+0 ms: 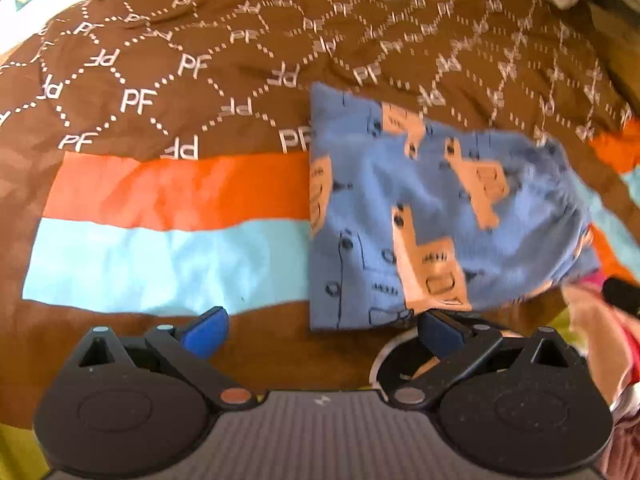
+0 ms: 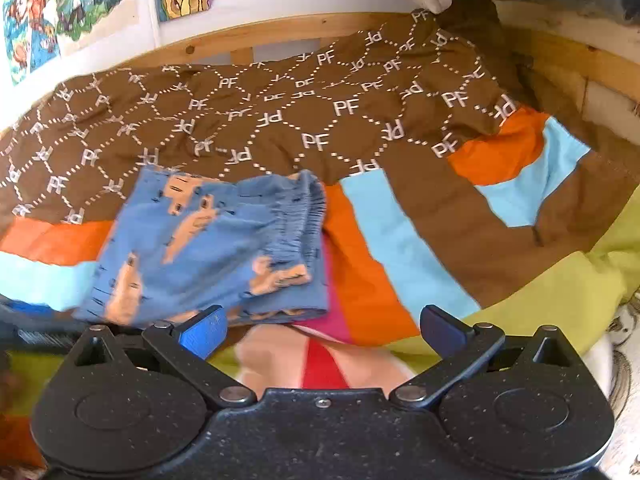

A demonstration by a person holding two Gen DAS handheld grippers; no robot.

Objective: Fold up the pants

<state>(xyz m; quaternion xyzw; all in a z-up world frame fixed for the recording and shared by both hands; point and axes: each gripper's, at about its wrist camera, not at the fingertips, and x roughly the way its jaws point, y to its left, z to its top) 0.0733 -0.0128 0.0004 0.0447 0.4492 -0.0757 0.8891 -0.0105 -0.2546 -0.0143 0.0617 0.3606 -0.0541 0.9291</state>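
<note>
— What are the pants [image 1: 432, 216] made of?
— Soft, matt blue cloth, printed with peach shapes; the waistband [image 2: 308, 216] is gathered and puckered.
— And beneath the pants?
— A bedspread [image 1: 168, 200] of matt woven cloth, lightly creased, in brown, orange and pale blue.
— Behind the bedspread?
— A bed frame [image 2: 224, 40] of pale, smooth wood with knots, and paper pictures [image 2: 68, 4] above it.
— The left gripper [image 1: 320, 330]?
— Matt black, speckled plastic, smooth blue pads [image 1: 206, 330], dull metal rivets. The right gripper [image 2: 322, 330] looks the same.

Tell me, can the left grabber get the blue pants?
Probably yes. The left gripper is open, the blue pants lie just ahead on the bedspread, and nothing blocks their near edge.
</note>
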